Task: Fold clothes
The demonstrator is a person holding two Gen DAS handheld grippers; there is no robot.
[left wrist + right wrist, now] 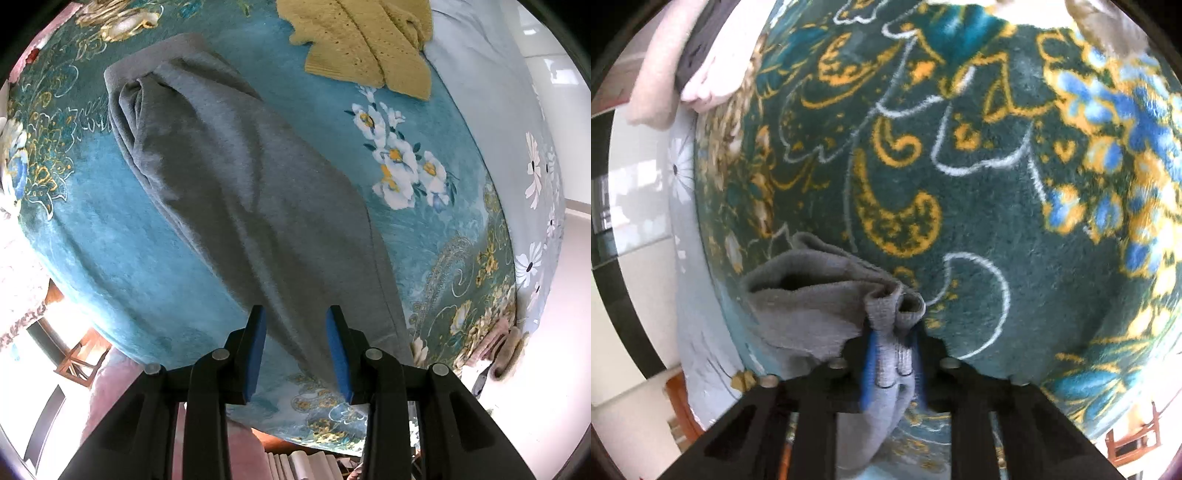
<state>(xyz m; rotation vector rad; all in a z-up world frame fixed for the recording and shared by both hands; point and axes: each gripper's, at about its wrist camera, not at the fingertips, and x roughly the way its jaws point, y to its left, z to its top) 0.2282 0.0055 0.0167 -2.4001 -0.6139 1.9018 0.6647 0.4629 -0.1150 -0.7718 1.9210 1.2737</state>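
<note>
A long grey garment (229,177) lies stretched across the teal flowered blanket (110,240), its bunched far end at the upper left. My left gripper (295,317) hovers over the near end with its blue pads (258,350) well apart. The cloth runs flat beneath the gap and neither pad presses on it. In the right wrist view, my right gripper (894,332) is shut on a gathered, ribbed edge of the grey garment (812,295). The cloth bulges out to the left of the fingers, low over the blanket (997,184).
A yellow knitted garment (362,40) lies at the far side of the blanket. A pale blue flowered sheet (480,92) covers the bed's right side, beside a white tiled floor (554,55). Folded pink cloth (713,55) rests at the bed's corner. A wooden chair (79,358) stands below the bed edge.
</note>
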